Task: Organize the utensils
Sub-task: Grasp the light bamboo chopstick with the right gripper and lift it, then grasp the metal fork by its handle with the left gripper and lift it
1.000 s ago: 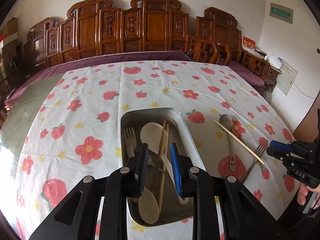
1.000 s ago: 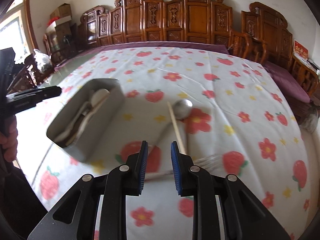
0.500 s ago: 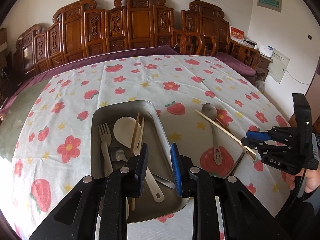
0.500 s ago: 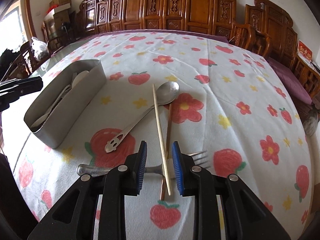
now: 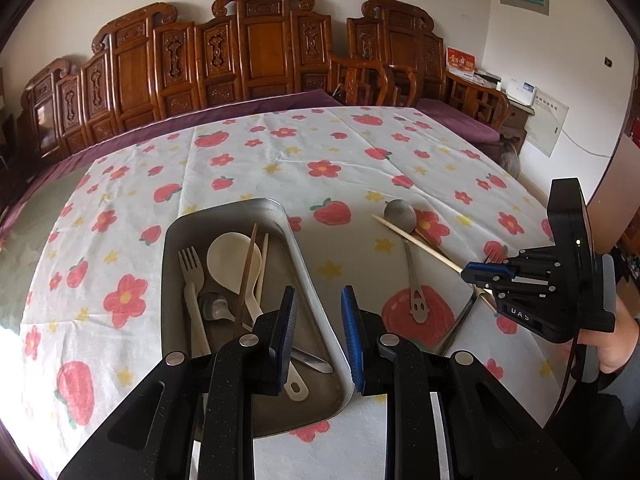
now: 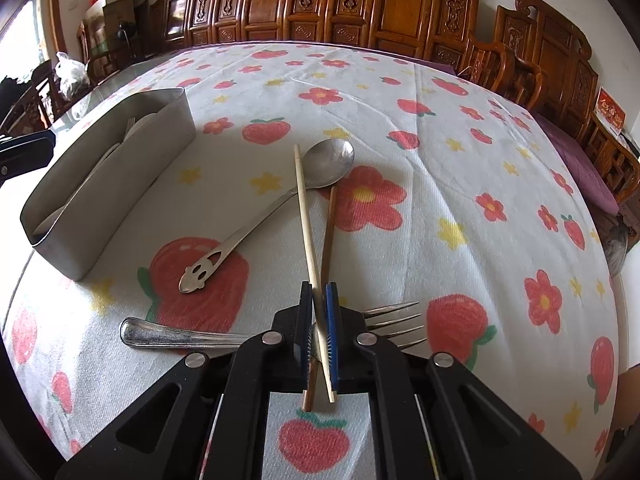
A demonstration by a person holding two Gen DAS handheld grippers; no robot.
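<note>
Covering table, strawberry-print cloth [image 6: 400, 92], carved wooden chairs [image 5: 256, 44] behind

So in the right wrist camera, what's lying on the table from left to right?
Metal tray → smiley-handled spoon → the two chopsticks crossed in the right tongs → fork tines.

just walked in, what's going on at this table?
A person with a gripper in each hand is sorting cutlery into a metal tray. The right gripper has just closed on two crossed chopsticks lying over a metal fork, beside a metal spoon on the tablecloth. The left gripper hovers empty over the tray, which already holds several utensils.
</note>
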